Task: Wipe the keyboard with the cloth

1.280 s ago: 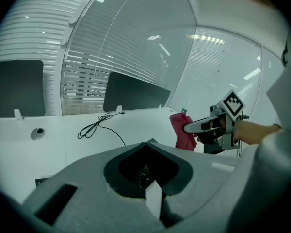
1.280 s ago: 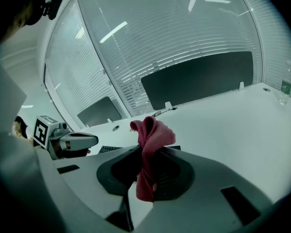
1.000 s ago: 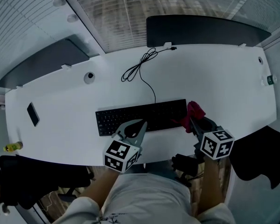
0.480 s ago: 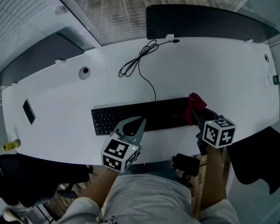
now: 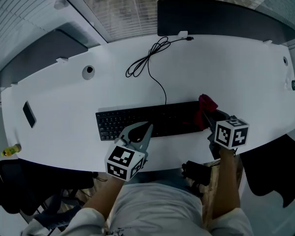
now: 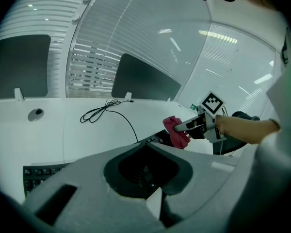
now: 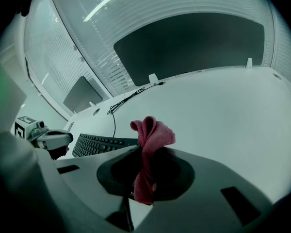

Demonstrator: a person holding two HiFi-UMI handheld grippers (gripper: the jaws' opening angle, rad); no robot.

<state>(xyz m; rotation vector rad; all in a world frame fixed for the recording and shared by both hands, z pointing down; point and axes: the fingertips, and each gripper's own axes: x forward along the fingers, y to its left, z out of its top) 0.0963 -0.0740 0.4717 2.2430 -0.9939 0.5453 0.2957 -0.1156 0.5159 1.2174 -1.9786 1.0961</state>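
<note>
At the right end of the keyboard (image 5: 147,121) on the desk (image 5: 236,68), the right gripper (image 5: 205,119) pinches a bunched cloth (image 5: 206,104) that could slip free or shove the keyboard, since the left gripper (image 5: 146,130), closed on nothing, pins nothing.

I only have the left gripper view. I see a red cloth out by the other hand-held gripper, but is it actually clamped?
Observer: Yes. In the right gripper view the right hand-held gripper is shut on the cloth, and a bunch of it sticks up past the tips.
Operator: Where is it along the keyboard?
Observer: In the head view it is at the right end of the keyboard. The keys to its left are uncovered.
Operator: And my own side?
Observer: In the head view the left hand-held gripper has its tip over the front rows of keys, about mid-length. It holds nothing.
</note>
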